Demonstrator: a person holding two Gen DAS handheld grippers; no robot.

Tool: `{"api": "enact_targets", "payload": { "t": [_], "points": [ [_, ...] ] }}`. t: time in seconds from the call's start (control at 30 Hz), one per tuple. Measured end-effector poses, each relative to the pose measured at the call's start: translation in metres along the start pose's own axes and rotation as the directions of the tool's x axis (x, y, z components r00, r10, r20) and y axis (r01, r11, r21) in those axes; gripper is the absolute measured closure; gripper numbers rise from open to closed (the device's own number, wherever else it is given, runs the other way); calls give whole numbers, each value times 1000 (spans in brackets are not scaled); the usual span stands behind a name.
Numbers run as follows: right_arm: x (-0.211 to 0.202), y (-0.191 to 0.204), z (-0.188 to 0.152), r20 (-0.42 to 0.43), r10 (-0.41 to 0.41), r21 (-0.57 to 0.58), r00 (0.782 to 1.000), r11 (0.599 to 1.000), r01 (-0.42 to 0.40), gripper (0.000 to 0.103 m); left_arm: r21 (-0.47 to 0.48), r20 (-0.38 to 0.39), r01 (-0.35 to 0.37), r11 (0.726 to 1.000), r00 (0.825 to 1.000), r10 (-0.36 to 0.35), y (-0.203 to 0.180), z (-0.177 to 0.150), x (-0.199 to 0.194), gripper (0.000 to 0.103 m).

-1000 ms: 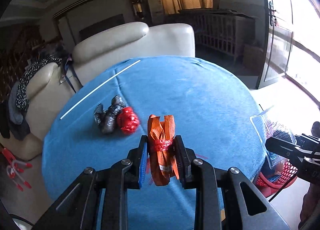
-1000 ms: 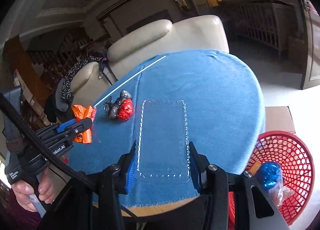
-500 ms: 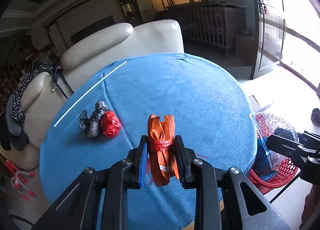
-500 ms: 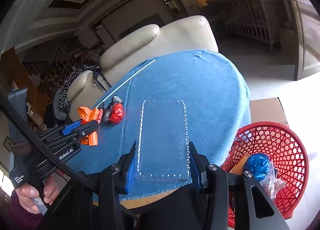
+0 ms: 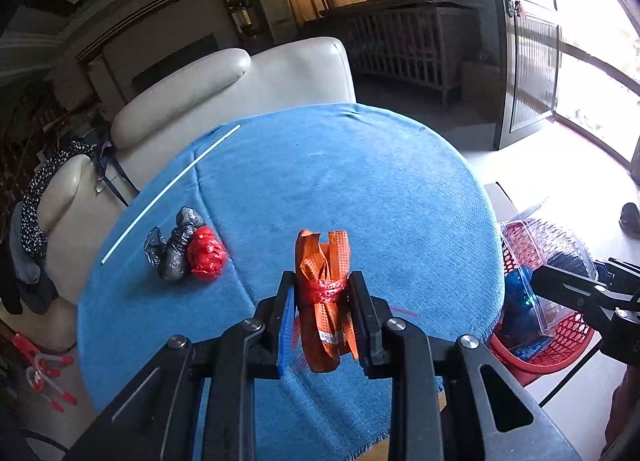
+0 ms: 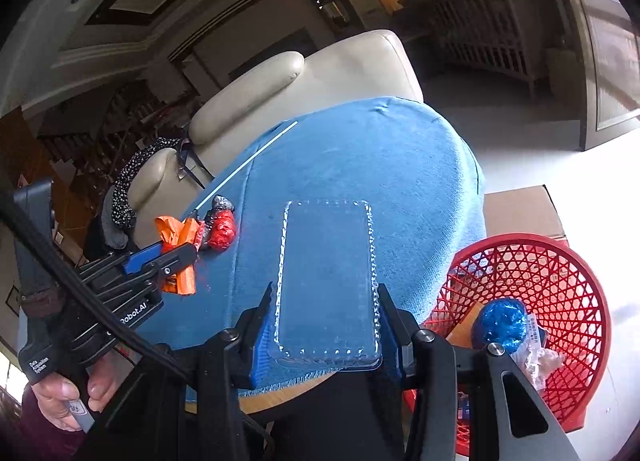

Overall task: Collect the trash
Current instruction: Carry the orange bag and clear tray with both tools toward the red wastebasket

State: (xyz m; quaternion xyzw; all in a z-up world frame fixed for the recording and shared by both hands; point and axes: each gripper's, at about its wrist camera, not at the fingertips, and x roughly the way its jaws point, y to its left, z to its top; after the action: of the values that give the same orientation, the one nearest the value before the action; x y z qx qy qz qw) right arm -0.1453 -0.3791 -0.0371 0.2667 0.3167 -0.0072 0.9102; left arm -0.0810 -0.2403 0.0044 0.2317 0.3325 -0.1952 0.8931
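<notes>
My left gripper is shut on an orange wrapper bundle tied with red net, held above the blue-covered round table. From the right wrist view the same wrapper sticks out of the left gripper at the left. My right gripper is shut on a clear plastic tray, held over the table's near edge. A red mesh basket stands on the floor to the right, with a blue foil ball inside. On the cloth lie a red crumpled ball and grey foil wads.
A thin white stick lies along the table's far left edge. A cream sofa stands behind the table. A cardboard box sits behind the basket. A hand grips the left gripper's handle.
Both grippers have drifted right toward the basket side and sunk a little, with the wrapper and tray still held. The basket fills more of the right wrist view.
</notes>
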Motion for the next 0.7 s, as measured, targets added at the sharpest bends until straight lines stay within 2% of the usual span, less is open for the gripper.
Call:
{"api": "enact_targets", "payload": {
  "t": [0.7],
  "points": [
    [-3,-12,-4,-10,-5,32,1000,999,6,55,28,-5,-1,1000,1000,1,-7,-2,4,76]
  ]
}}
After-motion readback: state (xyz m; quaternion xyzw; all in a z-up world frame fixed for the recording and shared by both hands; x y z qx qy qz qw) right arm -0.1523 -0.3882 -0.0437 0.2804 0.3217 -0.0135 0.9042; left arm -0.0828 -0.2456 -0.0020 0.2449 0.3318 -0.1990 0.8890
